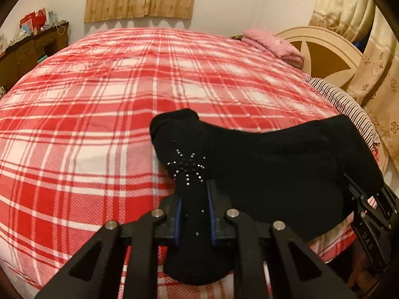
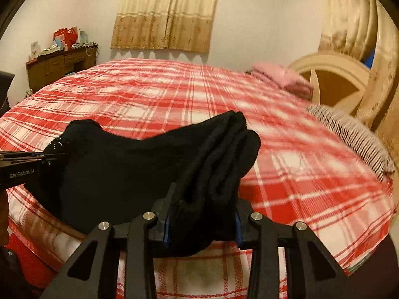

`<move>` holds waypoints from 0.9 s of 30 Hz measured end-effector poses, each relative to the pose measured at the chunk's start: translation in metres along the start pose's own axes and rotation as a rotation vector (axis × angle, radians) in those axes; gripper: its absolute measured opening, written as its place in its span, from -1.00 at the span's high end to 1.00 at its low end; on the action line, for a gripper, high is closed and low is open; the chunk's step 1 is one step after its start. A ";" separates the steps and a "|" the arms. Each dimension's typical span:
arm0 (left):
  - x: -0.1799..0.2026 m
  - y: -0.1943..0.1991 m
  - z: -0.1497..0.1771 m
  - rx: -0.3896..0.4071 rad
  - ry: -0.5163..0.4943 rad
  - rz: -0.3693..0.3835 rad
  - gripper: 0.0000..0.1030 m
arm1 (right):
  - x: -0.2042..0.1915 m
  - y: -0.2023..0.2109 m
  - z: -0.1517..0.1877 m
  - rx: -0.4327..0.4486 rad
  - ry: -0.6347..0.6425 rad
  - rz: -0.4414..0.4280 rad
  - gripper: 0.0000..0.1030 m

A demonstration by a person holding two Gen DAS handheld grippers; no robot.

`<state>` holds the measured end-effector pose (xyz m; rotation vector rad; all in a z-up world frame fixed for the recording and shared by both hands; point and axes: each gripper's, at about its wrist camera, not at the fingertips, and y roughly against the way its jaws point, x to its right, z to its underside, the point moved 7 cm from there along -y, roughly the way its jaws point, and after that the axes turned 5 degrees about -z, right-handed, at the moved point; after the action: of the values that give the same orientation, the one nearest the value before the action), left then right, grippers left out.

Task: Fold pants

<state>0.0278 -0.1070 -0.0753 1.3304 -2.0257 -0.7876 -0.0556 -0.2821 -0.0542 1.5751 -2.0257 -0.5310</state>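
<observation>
Broadly, the bed carries the black pants, gathered near its front edge and lifted between both tools; keep both ends level and taut while folding. Left hand-held gripper pinches the beaded end; right hand-held gripper clamps a thick bunched end

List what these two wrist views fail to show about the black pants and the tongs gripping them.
- Left wrist view: the right tongs are cut off by the edge and covered by the black pants.
- Right wrist view: the left tongs show edge-on only; the pads are unseen.
- Both views: the pants' fabric is too dark to tell waistband from legs.
- Right wrist view: the plaid bedspread is motion-blurred.
</observation>
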 end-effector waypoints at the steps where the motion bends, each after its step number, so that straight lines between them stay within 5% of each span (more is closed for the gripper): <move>1: -0.002 0.003 -0.003 0.011 -0.001 -0.003 0.66 | -0.003 0.002 -0.004 0.004 0.002 -0.010 0.27; 12: -0.091 0.028 -0.041 0.101 0.089 -0.096 0.68 | -0.093 -0.005 -0.070 0.078 0.110 -0.187 0.27; 25: -0.250 0.061 -0.089 0.267 0.159 -0.390 0.79 | -0.230 -0.071 -0.137 0.129 0.082 -0.466 0.27; 27: -0.268 0.055 -0.089 0.243 0.162 -0.410 0.79 | -0.244 -0.086 -0.135 0.127 0.064 -0.486 0.27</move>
<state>0.1499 0.1462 -0.0167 1.9227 -1.7855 -0.5904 0.1405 -0.0659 -0.0365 2.1486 -1.6522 -0.5234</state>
